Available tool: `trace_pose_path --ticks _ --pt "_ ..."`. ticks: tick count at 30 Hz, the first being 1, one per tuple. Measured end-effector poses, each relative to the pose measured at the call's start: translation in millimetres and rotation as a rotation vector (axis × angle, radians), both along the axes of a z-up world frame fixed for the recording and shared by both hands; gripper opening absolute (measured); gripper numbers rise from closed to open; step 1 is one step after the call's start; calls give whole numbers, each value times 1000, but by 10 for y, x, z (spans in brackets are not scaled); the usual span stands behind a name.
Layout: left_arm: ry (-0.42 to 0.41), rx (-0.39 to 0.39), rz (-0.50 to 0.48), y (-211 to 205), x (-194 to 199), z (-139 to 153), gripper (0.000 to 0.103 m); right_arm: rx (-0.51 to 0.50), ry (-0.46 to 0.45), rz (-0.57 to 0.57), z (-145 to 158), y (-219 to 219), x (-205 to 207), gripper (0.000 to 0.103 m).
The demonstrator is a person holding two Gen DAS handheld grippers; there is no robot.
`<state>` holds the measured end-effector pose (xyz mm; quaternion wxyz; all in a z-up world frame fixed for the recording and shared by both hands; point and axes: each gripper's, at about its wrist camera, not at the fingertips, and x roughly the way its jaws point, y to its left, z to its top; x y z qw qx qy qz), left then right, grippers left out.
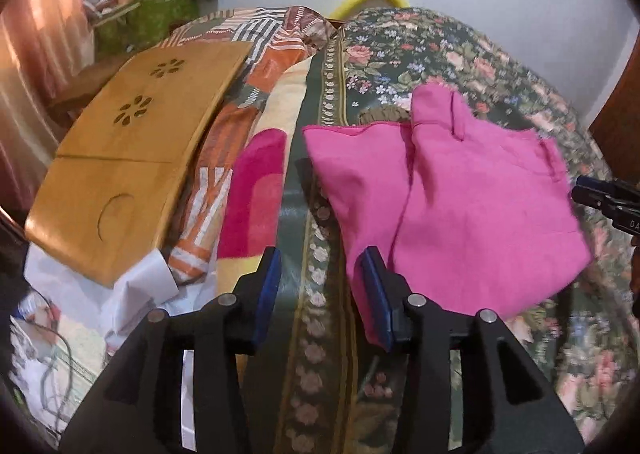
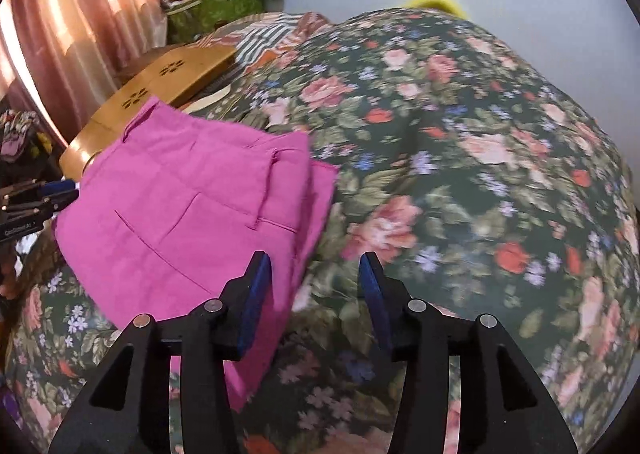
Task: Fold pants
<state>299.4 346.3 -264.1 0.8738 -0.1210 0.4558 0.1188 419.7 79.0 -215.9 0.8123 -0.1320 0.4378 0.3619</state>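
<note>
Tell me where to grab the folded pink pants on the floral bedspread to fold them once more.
Probably grip the pink pants at the near corners of the stack. The left hand-held gripper and right hand-held gripper flank it, jaws open and empty. Edges lie flat, so slide under from outside.

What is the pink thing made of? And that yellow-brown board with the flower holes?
The pink pants look like soft woven cloth, maybe cotton: matte, with stitched seams and floppy folded layers. The board looks like wood or bamboo with a smooth, slightly shiny finish: it is stiff and flat, with petal-shaped holes cut clean through. I can't be sure of either from looks alone.
</note>
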Motion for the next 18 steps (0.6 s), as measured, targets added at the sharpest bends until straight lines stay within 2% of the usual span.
trace_pose_path --ticks 4,8,14,18 --pt "-50 26 1 -117 -186 302 43 42 -48 -30 301 -208 -101 43" --pt "-145 31 -24 -357 -379 788 43 119 -103 -37 696 -374 -322 43" --pt "-312 102 -66 -880 -799 1558 43 231 -231 -11 1379 -590 -904 43" --pt "-425 133 -85 -1235 -1153 2052 43 304 -298 4 1726 -750 -1279 43"
